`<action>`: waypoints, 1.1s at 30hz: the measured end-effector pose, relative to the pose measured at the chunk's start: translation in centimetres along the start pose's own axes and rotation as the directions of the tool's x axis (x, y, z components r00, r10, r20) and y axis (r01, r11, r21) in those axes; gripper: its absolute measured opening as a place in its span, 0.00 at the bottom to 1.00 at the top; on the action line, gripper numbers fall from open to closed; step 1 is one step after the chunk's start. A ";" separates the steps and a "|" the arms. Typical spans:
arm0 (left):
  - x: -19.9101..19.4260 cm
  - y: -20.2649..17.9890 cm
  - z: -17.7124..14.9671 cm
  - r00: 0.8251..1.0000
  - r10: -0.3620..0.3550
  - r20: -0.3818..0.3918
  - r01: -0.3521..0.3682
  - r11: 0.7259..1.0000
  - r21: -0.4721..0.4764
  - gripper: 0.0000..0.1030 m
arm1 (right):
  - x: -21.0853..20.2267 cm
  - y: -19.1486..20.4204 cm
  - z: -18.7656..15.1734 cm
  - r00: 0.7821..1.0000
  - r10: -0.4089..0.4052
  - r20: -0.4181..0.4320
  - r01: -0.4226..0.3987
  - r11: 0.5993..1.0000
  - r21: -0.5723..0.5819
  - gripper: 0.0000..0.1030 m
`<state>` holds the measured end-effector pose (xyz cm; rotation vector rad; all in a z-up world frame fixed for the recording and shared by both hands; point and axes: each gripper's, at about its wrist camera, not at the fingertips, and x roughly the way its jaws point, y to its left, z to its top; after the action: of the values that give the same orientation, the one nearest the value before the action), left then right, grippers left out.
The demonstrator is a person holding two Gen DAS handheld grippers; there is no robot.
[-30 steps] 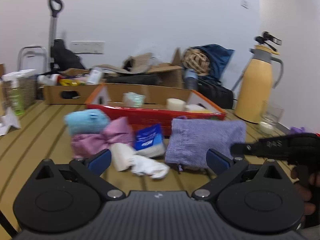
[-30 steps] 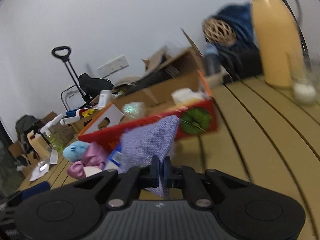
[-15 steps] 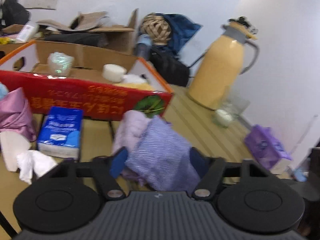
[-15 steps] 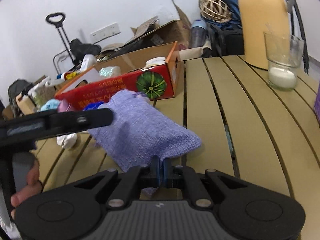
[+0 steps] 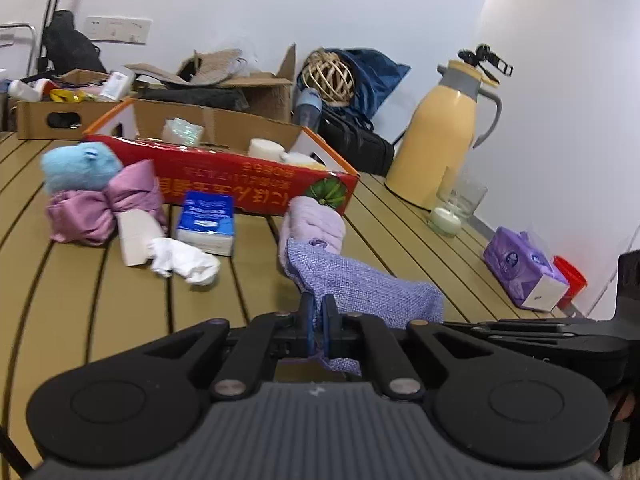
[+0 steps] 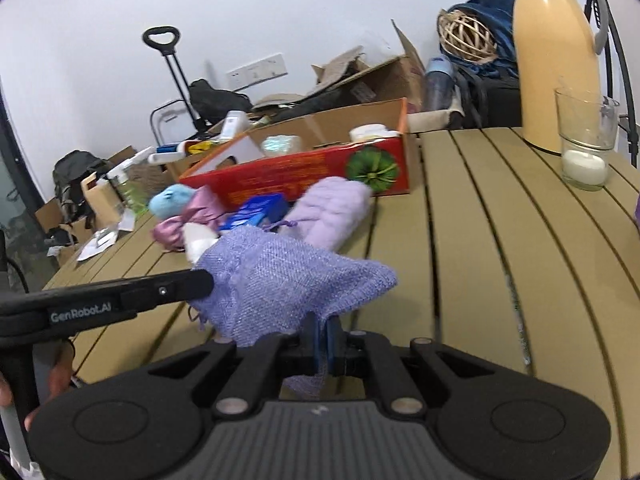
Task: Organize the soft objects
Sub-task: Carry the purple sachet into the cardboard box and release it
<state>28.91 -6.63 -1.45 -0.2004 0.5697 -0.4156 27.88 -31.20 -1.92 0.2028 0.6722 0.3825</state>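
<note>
A purple woven cloth bag [image 5: 360, 284] hangs between both grippers above the slatted table. My left gripper [image 5: 319, 318] is shut on one edge of it. My right gripper [image 6: 321, 338] is shut on the opposite edge of the bag [image 6: 288, 280]. A fluffy lilac item [image 5: 314, 220] lies behind it, in front of the red cardboard box [image 5: 240, 180]. To the left lie a blue tissue pack [image 5: 206, 222], a white sock [image 5: 180, 260], a pink satin bundle [image 5: 104, 208] and a light blue plush [image 5: 78, 166].
A yellow thermos [image 5: 440, 136] and a glass with a candle [image 5: 452, 208] stand at the right. A purple tissue box [image 5: 524, 272] sits near the right table edge. Cardboard boxes [image 5: 60, 120] and bags crowd the far edge.
My left gripper has gone from open to shut on the purple bag's edge. The right gripper has kept its hold, and the bag now hangs stretched between both, clear of the lilac item.
</note>
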 end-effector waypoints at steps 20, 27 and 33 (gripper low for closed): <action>19.1 9.7 22.9 0.987 -0.044 -0.154 0.024 0.991 -0.132 0.04 | 15.5 1.1 25.5 0.996 -0.083 -0.021 0.081 0.993 -0.092 0.03; 25.5 16.1 24.8 0.958 0.102 -0.268 -0.153 0.973 -0.175 0.05 | 30.2 1.1 28.3 0.966 -0.137 -0.219 0.127 0.990 -0.059 0.03; 23.8 18.4 25.5 0.962 0.151 -0.230 -0.180 0.977 -0.113 0.55 | 35.1 1.7 28.8 0.961 -0.091 -0.262 0.091 0.996 -0.012 0.14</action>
<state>67.35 1.36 2.73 -0.2339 0.8274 -0.2375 71.01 -17.07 0.79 0.1215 0.9396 0.3232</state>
